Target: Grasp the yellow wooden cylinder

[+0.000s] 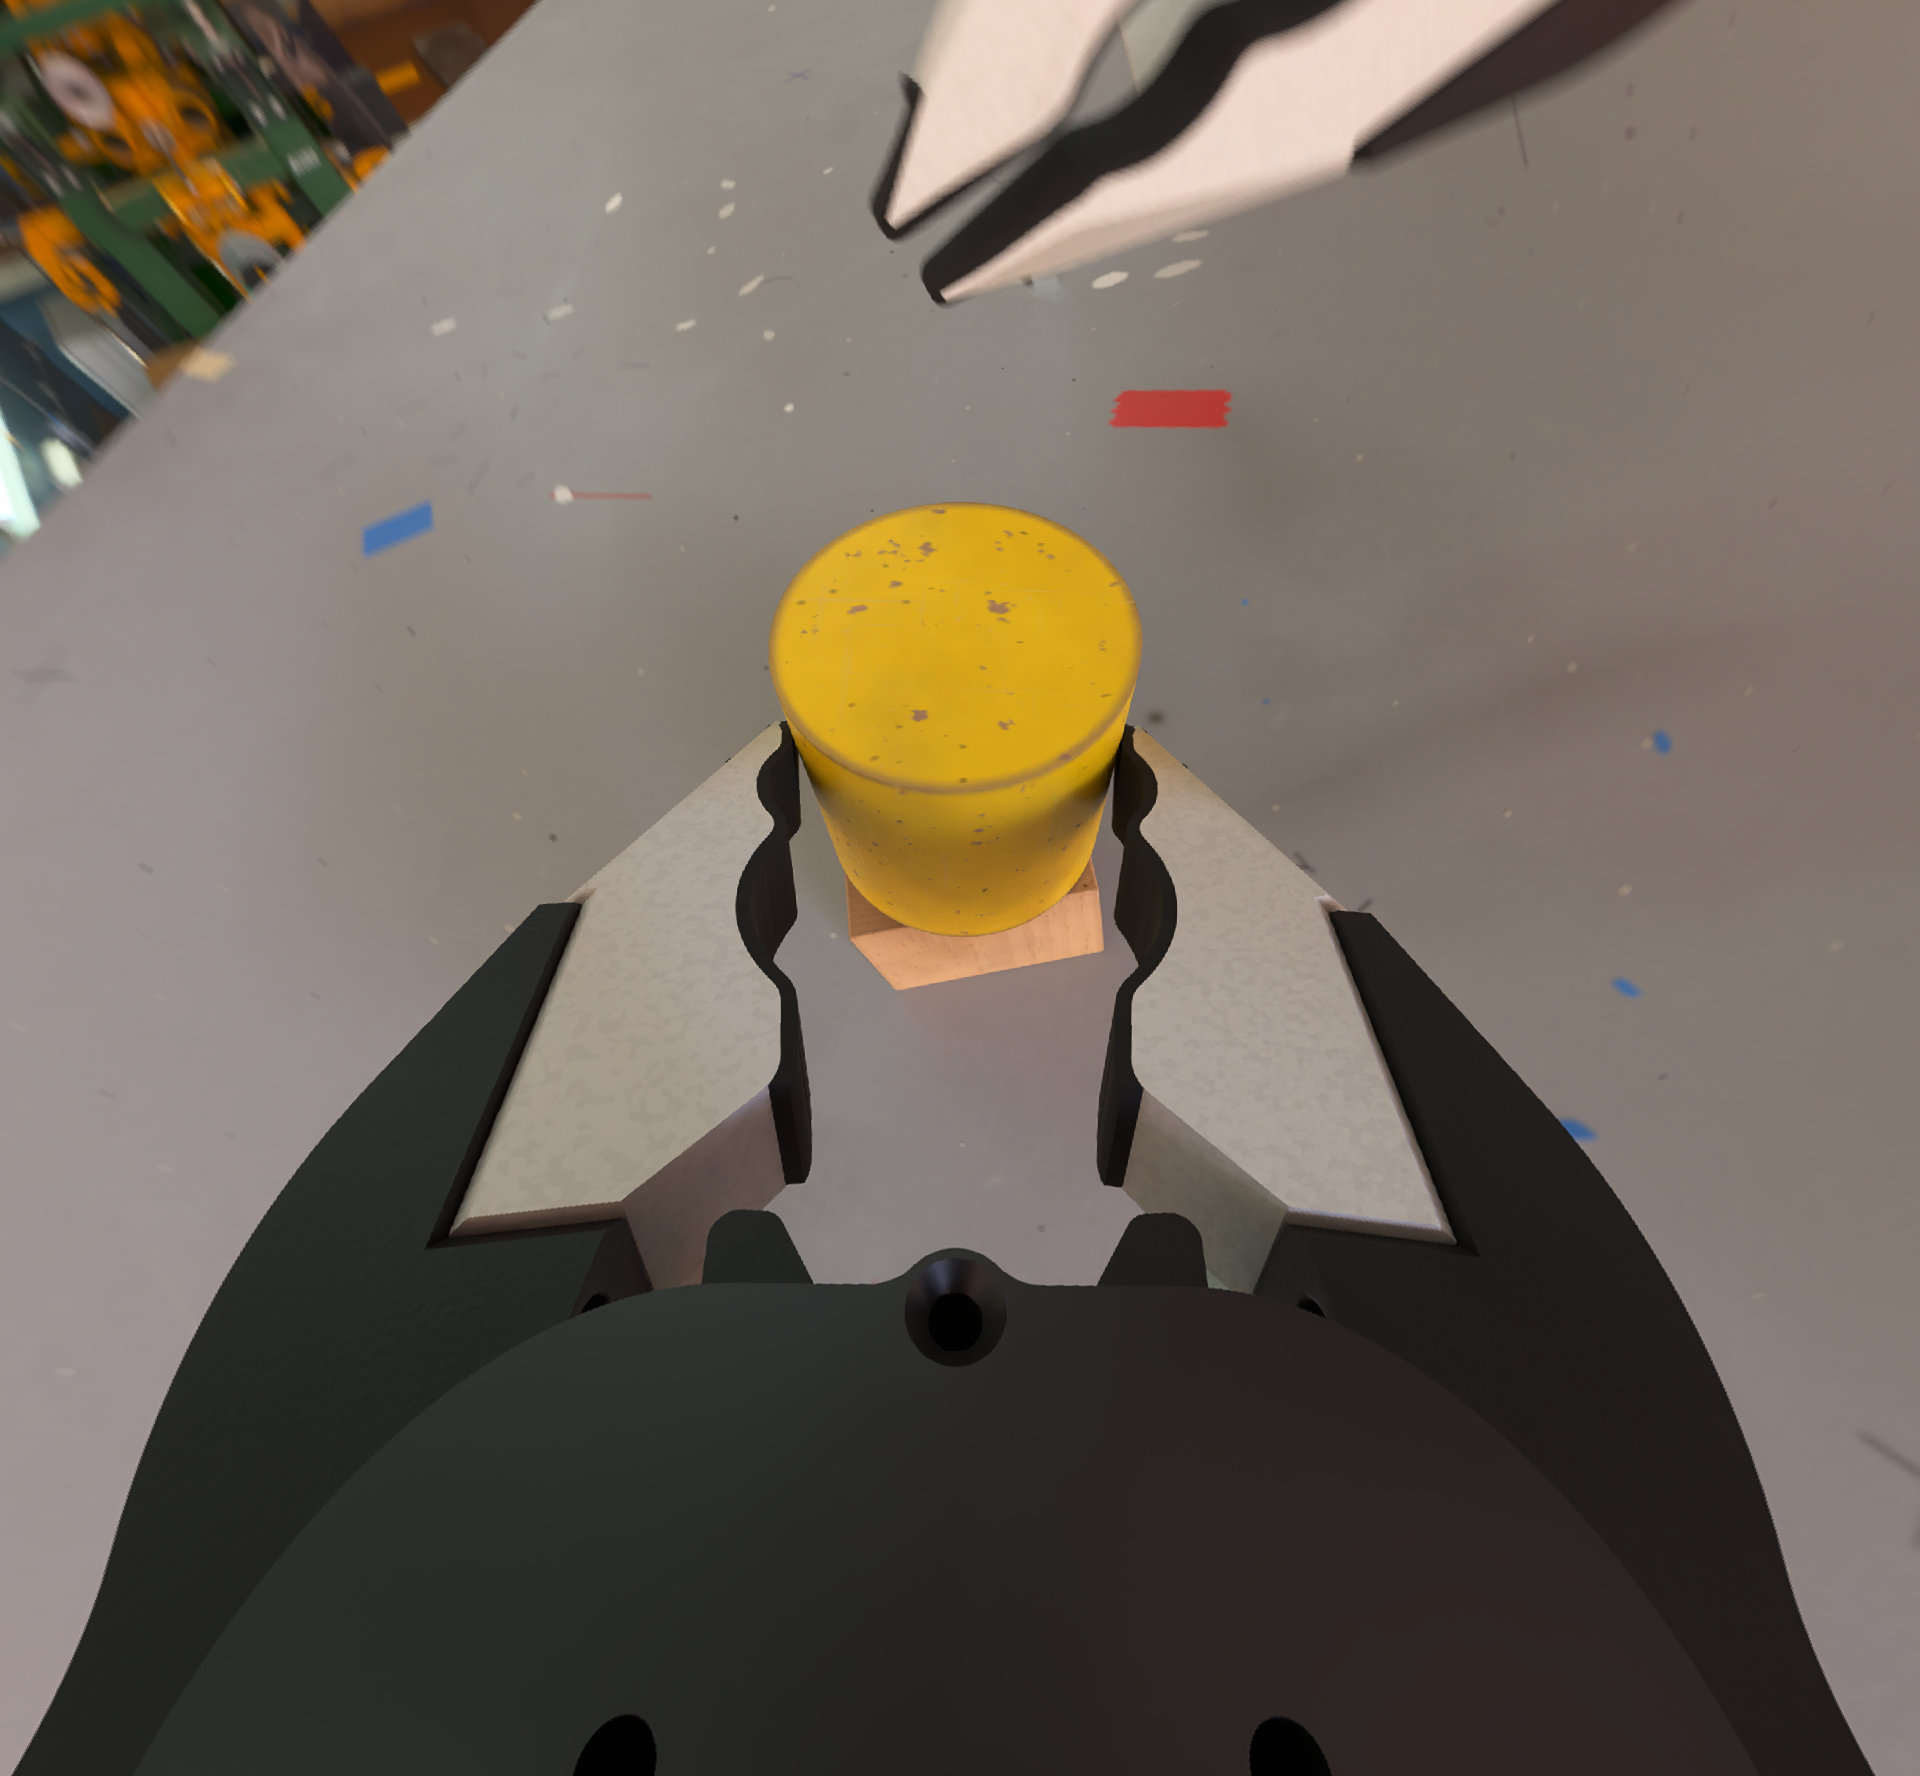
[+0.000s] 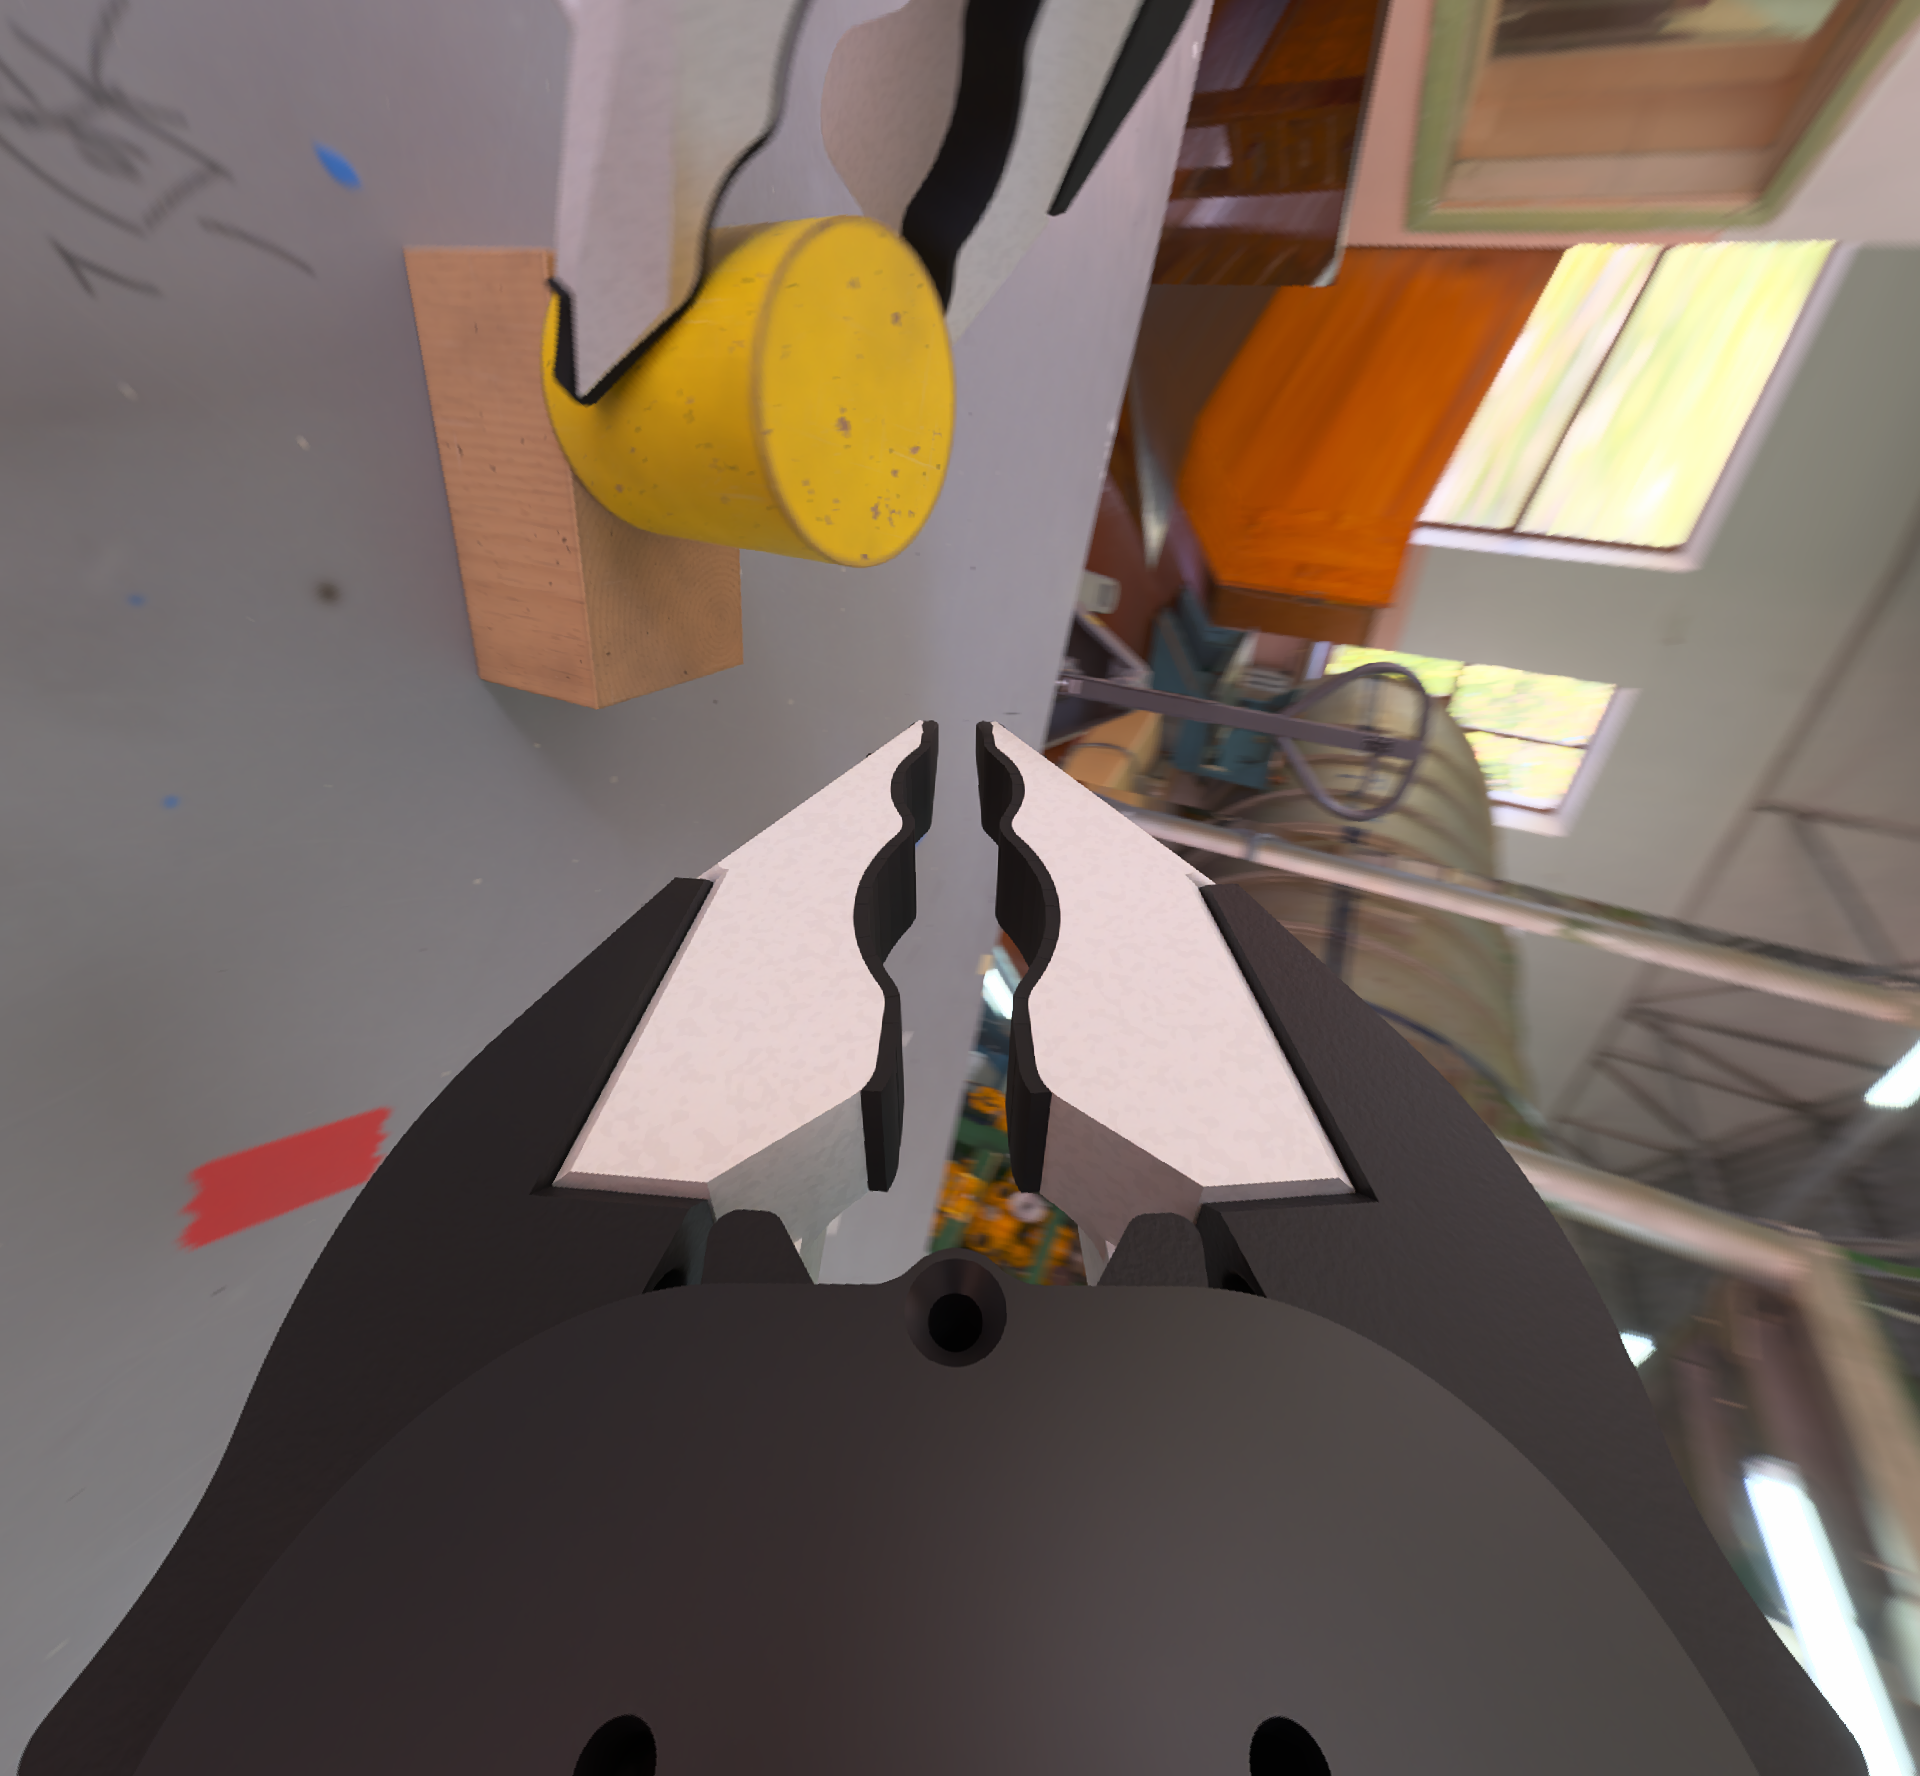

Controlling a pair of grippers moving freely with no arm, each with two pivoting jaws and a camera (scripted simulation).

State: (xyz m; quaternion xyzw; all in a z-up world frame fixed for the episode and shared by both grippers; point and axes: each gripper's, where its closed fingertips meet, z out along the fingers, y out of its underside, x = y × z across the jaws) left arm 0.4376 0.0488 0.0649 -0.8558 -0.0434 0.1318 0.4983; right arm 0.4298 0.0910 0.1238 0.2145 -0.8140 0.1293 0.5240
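Observation:
The yellow wooden cylinder [image 1: 956,646] stands upright on a small pale wooden block [image 1: 977,947] on the grey table [image 1: 364,843]. My left gripper [image 1: 956,752] has one fingertip on each side of the cylinder, pressed against its wall just below the top. The right wrist view shows the same hold: the left gripper [image 2: 748,324] clamps the cylinder [image 2: 831,396] above the block [image 2: 520,531]. My right gripper [image 2: 956,729] is shut and empty, with only a thin slit between its fingers. It hovers beyond the cylinder in the left wrist view [image 1: 914,256].
A red tape mark [image 1: 1171,409] and a blue tape mark [image 1: 397,528] lie on the table beyond the cylinder. The table's left edge [image 1: 208,355] runs diagonally, with green and yellow shelving past it. Pencil scribbles [image 2: 104,137] mark the tabletop.

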